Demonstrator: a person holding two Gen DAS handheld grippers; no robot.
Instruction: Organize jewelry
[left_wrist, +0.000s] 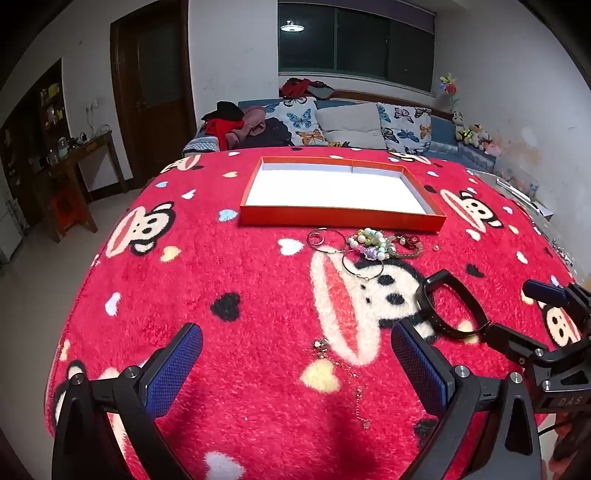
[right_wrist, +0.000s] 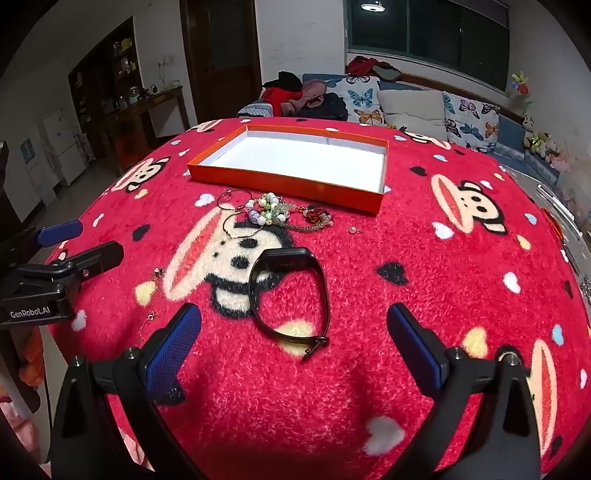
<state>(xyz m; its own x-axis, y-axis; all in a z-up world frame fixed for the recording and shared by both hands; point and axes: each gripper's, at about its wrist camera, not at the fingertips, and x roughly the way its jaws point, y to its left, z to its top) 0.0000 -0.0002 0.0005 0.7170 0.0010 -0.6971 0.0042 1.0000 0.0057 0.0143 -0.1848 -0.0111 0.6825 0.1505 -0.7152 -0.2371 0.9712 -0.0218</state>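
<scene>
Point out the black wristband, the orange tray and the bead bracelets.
black wristband (right_wrist: 290, 258): right wrist view, on its flat display module.
orange tray (right_wrist: 284, 183): right wrist view, on its near outer wall.
bead bracelets (left_wrist: 369, 240): left wrist view, on the pale bead cluster.

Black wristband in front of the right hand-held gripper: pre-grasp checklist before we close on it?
1. Right hand-held gripper open: ok, the jaws stand wide apart.
2. Black wristband between the fingers' line: ok, it lies flat on the red blanket, just ahead of the tips.
3. Band clear of other jewelry: ok, the bead bracelets and wire hoops lie apart, farther on.
4. Orange tray ready: ok, it shows an empty white inside.
5. Left hand-held gripper out of the way: ok, open, over the thin chain.
6. Clasp fastened: cannot tell.
</scene>
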